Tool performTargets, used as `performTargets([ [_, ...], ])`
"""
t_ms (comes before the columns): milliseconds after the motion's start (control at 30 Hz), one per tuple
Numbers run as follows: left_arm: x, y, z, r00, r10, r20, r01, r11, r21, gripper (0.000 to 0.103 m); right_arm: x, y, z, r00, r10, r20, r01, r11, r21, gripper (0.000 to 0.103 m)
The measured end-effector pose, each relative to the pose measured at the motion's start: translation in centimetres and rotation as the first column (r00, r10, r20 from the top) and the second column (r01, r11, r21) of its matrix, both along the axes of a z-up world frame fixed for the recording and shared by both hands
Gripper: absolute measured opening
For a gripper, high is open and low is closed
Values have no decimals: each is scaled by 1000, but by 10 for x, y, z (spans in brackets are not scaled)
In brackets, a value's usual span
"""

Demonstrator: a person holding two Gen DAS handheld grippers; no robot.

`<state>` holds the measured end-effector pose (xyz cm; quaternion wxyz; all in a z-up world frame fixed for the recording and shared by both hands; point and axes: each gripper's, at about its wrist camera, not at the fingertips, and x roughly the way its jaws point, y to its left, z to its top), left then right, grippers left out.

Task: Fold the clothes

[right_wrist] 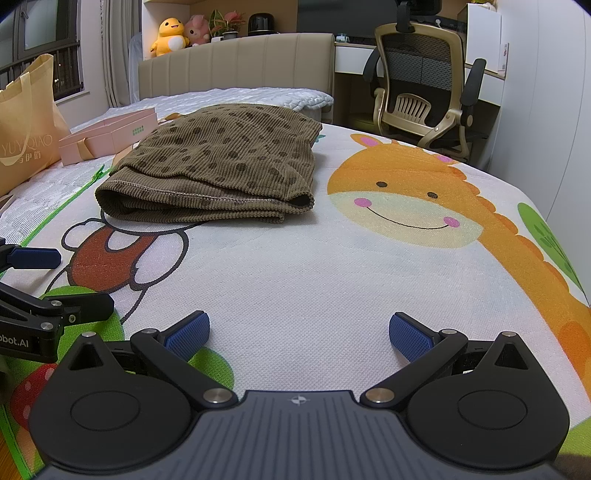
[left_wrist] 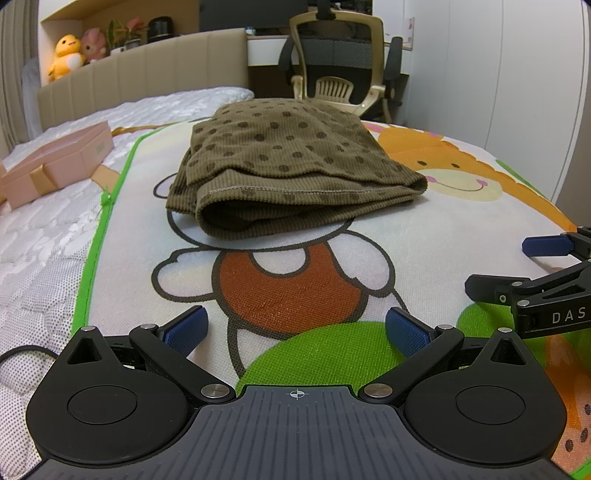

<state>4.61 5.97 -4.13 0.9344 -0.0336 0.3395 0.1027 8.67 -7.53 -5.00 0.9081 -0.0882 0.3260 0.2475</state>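
A brown ribbed garment with dark dots lies folded in a thick stack on the cartoon play mat; it also shows in the right wrist view. My left gripper is open and empty, low over the mat, well short of the garment. My right gripper is open and empty, over the mat to the right of the left one and short of the garment. The right gripper shows at the right edge of the left wrist view, and the left gripper at the left edge of the right wrist view.
A pink gift box sits on the white mattress left of the mat. A tan shopping bag stands further left. A beige headboard and an office chair are beyond the bed. Plush toys sit on the shelf.
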Motion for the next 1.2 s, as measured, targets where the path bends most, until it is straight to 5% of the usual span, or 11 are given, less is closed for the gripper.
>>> performTargets([
  [1200, -2, 0, 0, 1000, 4, 11, -4, 1000, -12, 103, -1, 2, -1, 1000, -1, 0, 1, 1000, -1, 103],
])
